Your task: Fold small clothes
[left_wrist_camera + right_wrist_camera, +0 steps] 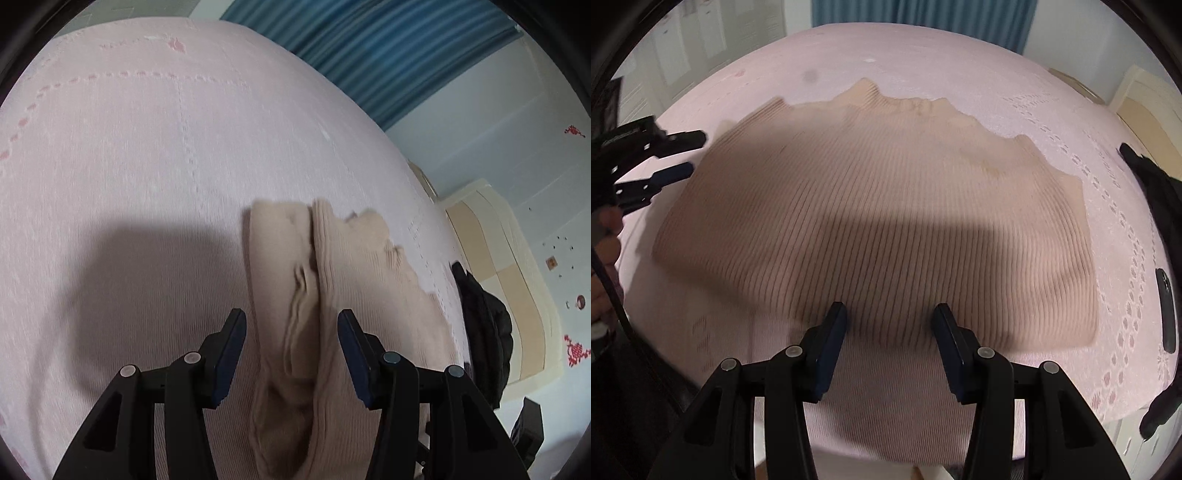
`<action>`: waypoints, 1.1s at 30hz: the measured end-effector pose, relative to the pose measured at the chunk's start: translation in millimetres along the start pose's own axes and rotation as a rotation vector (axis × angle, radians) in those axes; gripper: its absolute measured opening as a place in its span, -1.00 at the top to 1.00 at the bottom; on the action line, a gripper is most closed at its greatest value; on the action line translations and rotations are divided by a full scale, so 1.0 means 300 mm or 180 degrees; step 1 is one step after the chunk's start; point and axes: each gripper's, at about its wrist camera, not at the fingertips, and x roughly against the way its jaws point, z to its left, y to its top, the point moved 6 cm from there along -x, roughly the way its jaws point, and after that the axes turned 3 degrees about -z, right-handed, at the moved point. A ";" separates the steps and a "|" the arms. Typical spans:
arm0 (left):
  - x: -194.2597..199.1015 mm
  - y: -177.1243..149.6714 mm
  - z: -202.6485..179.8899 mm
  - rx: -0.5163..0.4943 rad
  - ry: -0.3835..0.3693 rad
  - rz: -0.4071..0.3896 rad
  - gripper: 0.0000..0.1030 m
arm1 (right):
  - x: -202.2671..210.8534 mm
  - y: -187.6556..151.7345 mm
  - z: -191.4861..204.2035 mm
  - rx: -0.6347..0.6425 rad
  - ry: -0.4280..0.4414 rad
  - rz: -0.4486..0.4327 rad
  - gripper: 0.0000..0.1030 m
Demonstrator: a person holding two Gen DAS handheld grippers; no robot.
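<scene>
A beige ribbed knit garment lies flat on the pink bedspread, its scalloped edge at the far side. In the left wrist view the same garment appears as a long folded strip with a crease down its middle. My left gripper hovers open over that crease, pads clear of the cloth. It also shows at the garment's left edge, held by a hand. Above the garment's near edge my right gripper stands open with nothing between its fingers.
A black garment lies at the bed's right side, also seen in the right wrist view. A dark flat object rests near the right edge. A cream headboard and blue curtain stand beyond the bedspread.
</scene>
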 end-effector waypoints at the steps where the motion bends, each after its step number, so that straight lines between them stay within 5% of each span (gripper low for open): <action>1: 0.002 -0.013 0.000 -0.0002 -0.0004 0.0015 0.04 | 0.010 -0.008 -0.004 -0.0003 0.0060 -0.0003 0.08; 5: -0.025 -0.057 -0.010 -0.0087 0.0045 0.0161 0.01 | 0.069 -0.021 -0.048 -0.0095 0.0336 -0.0212 0.08; 15: -0.106 -0.038 -0.053 -0.0095 0.0090 0.0117 -0.06 | 0.135 -0.011 -0.357 -0.0888 0.0235 -0.0958 0.08; 19: -0.123 -0.027 -0.058 -0.0033 0.0080 0.0092 0.02 | 0.098 -0.051 -0.487 -0.1397 0.0367 -0.0954 0.09; 23: -0.126 -0.021 -0.044 0.0137 0.0114 0.0102 0.49 | 0.084 -0.076 -0.559 -0.1737 0.0578 -0.0900 0.10; 27: -0.096 -0.007 -0.091 0.0186 0.0275 0.0105 0.56 | 0.080 -0.117 -0.582 -0.1873 0.0641 -0.0853 0.10; 33: -0.022 0.048 -0.330 0.0105 0.0521 -0.0036 0.57 | 0.090 -0.134 -0.642 -0.2025 0.0761 -0.0911 0.10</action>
